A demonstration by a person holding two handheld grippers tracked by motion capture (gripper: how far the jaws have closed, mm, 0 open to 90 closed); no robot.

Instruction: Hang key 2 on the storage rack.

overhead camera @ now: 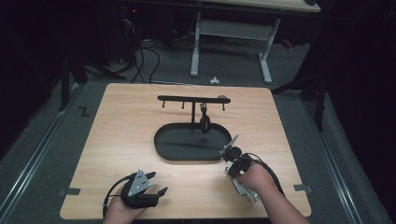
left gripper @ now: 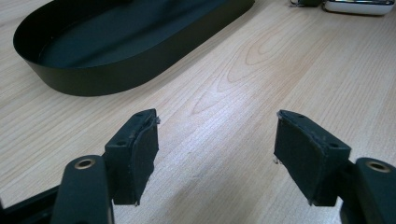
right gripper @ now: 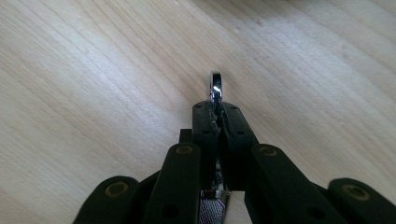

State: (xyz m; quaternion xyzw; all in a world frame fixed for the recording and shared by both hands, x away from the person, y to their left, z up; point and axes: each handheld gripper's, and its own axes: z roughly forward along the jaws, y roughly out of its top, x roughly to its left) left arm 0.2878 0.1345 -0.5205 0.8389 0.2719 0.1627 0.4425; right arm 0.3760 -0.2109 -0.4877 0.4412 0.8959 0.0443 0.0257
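My right gripper (right gripper: 218, 109) is shut on a silver metal piece: a shiny loop (right gripper: 215, 84) sticks out past the fingertips, and a strip of metal mesh (right gripper: 212, 210) shows below them. In the high view the right gripper (overhead camera: 236, 182) is at the table's front right, just off the tray's corner, with the silver strip (overhead camera: 245, 191) beside the hand. My left gripper (overhead camera: 156, 183) rests at the front left, low over the bare wood. The left gripper (left gripper: 217, 140) is open, with nothing between its pads.
A black oval tray (overhead camera: 161, 147) lies mid-table, and the left gripper view shows the tray (left gripper: 116, 70) at its upper left. Behind it stands a black hook rack (overhead camera: 194, 99) with a dark item (overhead camera: 204, 122) hanging from it. A silver object (left gripper: 355, 4) shows at the left gripper view's top edge.
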